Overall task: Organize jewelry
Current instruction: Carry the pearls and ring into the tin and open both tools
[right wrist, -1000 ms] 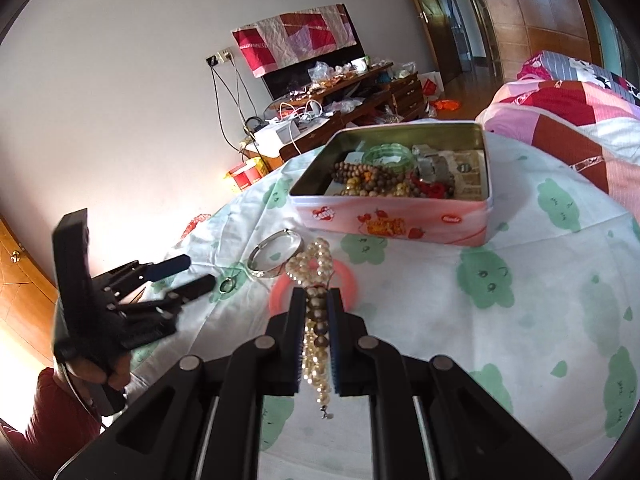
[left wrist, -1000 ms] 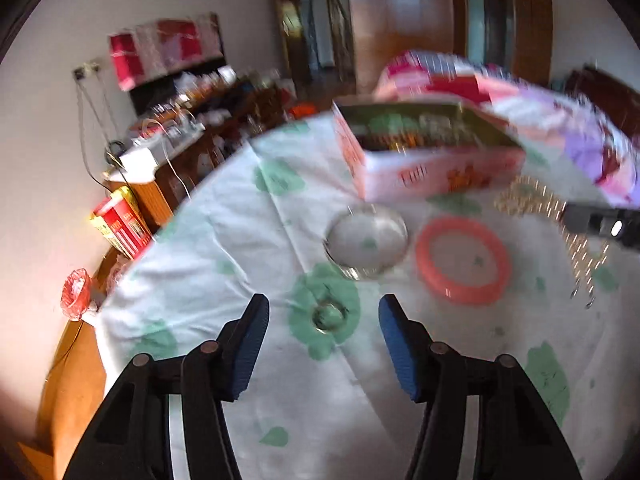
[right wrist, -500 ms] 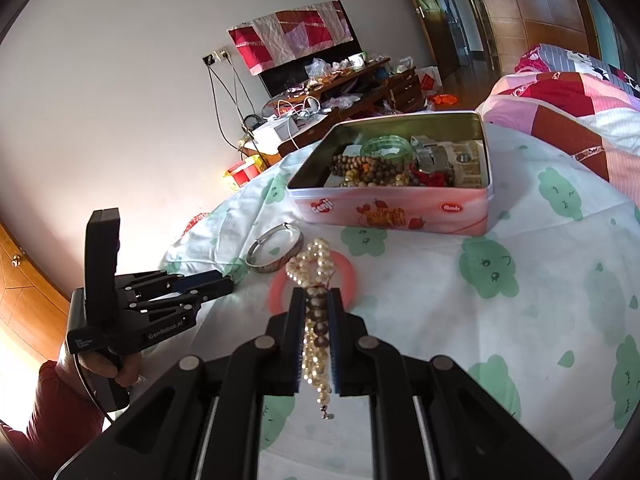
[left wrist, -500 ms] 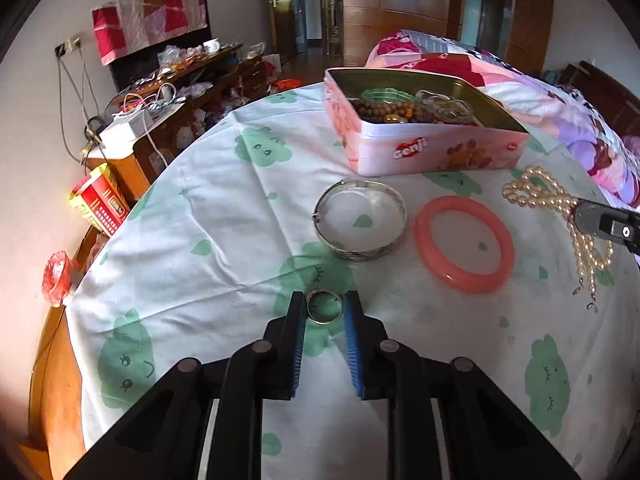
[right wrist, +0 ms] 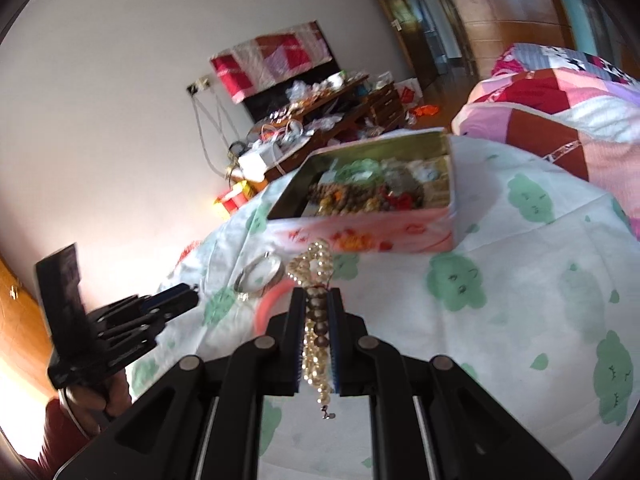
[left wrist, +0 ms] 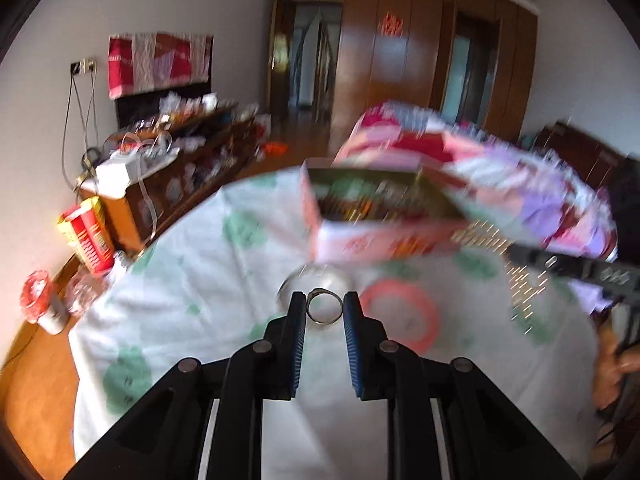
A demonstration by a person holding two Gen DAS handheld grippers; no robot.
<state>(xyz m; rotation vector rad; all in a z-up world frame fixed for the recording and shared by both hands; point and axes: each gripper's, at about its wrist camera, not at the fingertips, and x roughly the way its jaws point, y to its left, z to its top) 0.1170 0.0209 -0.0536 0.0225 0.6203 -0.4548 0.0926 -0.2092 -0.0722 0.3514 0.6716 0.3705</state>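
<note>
Both hands loaded, nothing dropped off yet. My left gripper [left wrist: 324, 314] has its fingers clamped on the small ring [left wrist: 325, 311], lifted clear of the bench [right wrist: 520, 264]. My right gripper [right wrist: 316, 320] is closed tight on the pearl necklace [right wrist: 314, 264], strands dangling. The pink tin [right wrist: 360, 236] sits ahead, open, already holding wooden beads, a green bangle and red bits. Silver bangle [right wrist: 258, 274] and pink bangle [left wrist: 400, 318] lie loose beside it, yet to be collected.
</note>
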